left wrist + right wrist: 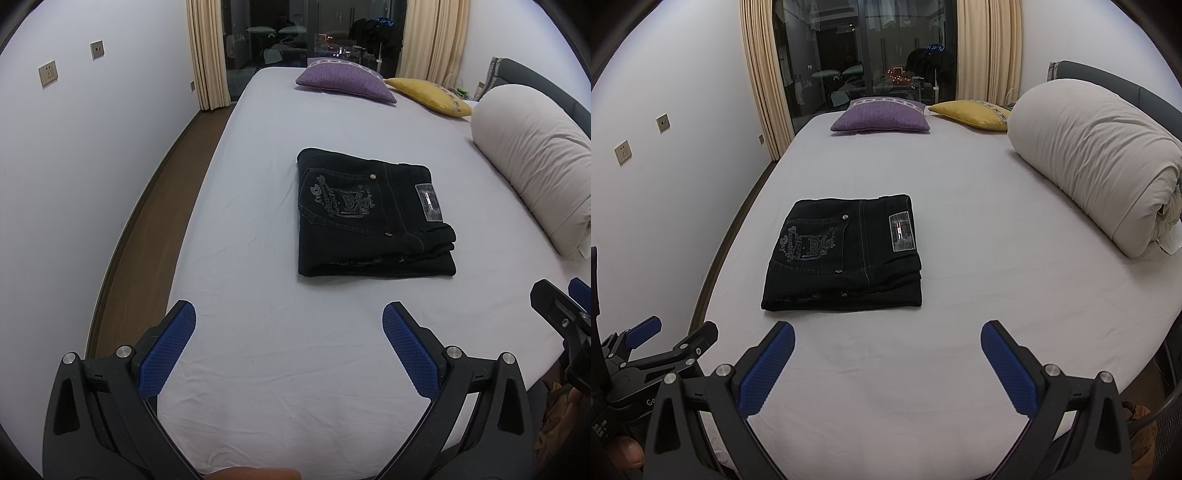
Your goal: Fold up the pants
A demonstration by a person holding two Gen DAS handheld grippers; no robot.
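The black pants (pixel 369 218) lie folded into a compact rectangle on the white bed sheet (pixel 277 350), with an embroidered back pocket and a grey waistband patch facing up. They also show in the right wrist view (pixel 846 254). My left gripper (pixel 289 317) is open and empty, hovering above the sheet in front of the pants. My right gripper (pixel 887 338) is open and empty too, held back from the pants' near edge. Each gripper shows at the edge of the other's view.
A rolled cream duvet (pixel 1097 162) lies along the bed's right side. A purple cushion (pixel 882 118) and a yellow cushion (pixel 971 114) sit at the far end before curtains and a dark glass door. A white wall and a strip of wooden floor (pixel 136 240) run along the left.
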